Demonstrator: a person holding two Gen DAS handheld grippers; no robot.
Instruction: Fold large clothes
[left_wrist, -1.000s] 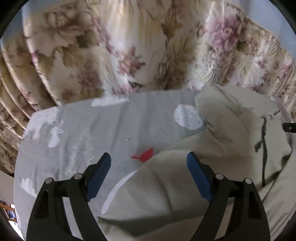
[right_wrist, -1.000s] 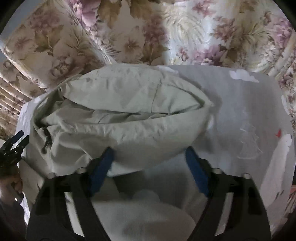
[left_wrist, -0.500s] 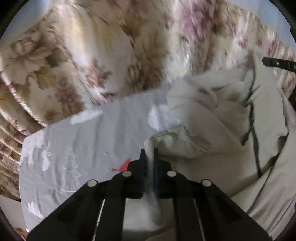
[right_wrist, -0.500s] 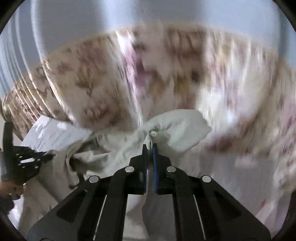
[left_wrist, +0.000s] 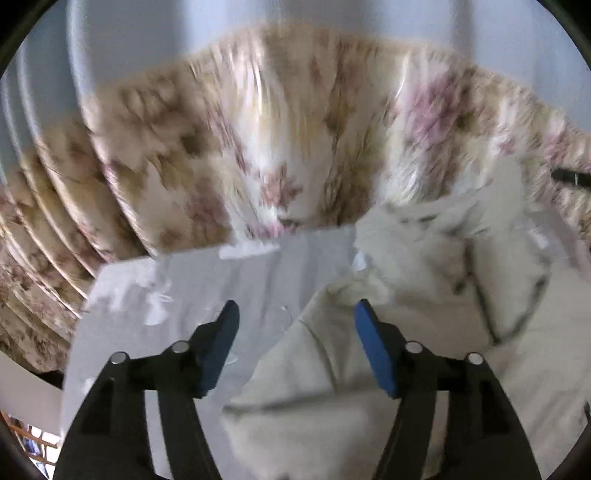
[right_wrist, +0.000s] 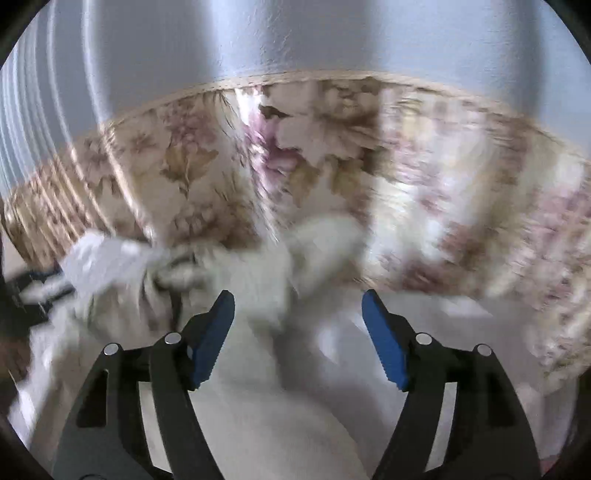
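Support: floral sofa (left_wrist: 295, 140), cushioned back upright. Seat covered by grey printed sheet (left_wrist: 207, 280). On sheet: pale cream garment (left_wrist: 406, 302), crumpled, right portion; blurred.

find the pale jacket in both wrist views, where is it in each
Left wrist: the jacket fills the lower right, lying on the grey sheet, partly between the open left gripper fingers.
Right wrist: the jacket, blurred, sits at centre and lower left, running down between the open right gripper fingers.
Shared landmark: the floral sofa back behind it in both.
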